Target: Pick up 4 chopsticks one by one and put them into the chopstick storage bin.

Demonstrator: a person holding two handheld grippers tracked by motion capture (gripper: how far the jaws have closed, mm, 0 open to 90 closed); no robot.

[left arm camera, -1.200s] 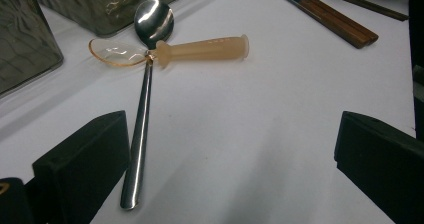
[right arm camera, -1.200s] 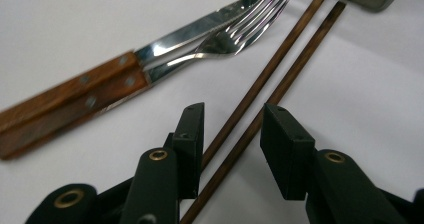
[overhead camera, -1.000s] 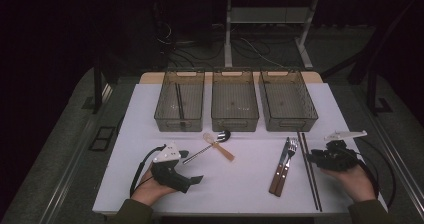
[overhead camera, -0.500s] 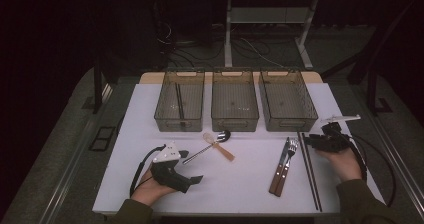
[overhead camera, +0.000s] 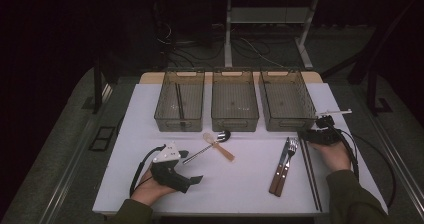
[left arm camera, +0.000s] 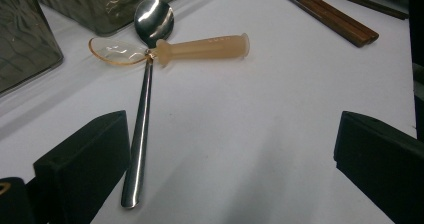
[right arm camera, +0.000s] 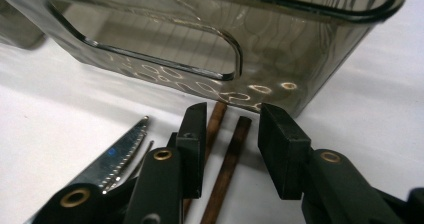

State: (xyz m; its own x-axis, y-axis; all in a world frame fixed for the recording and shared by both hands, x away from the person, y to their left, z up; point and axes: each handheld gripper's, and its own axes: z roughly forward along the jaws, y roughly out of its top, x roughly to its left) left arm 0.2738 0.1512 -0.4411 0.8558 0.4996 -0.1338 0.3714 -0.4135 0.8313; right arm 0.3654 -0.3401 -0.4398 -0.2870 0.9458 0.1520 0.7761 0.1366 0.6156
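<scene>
Right gripper (right arm camera: 227, 134) at the chopsticks (right arm camera: 226, 159)

Its jaws, just opening, straddle the chopsticks' far tips without pressing them, just before the right-hand bin (overhead camera: 287, 101) on the table (overhead camera: 240, 184). The left gripper (overhead camera: 192, 181) rests open near the metal spoon (left arm camera: 142, 119).

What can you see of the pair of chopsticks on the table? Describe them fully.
The chopsticks are two thin, dark brown sticks, seemingly wooden, lying flat and side by side on the white table, right of the knife and fork. Their far ends almost reach the right-hand bin. The right gripper straddles those ends, one stick between its jaws, the other beside the left jaw, not yet clamped.
</scene>
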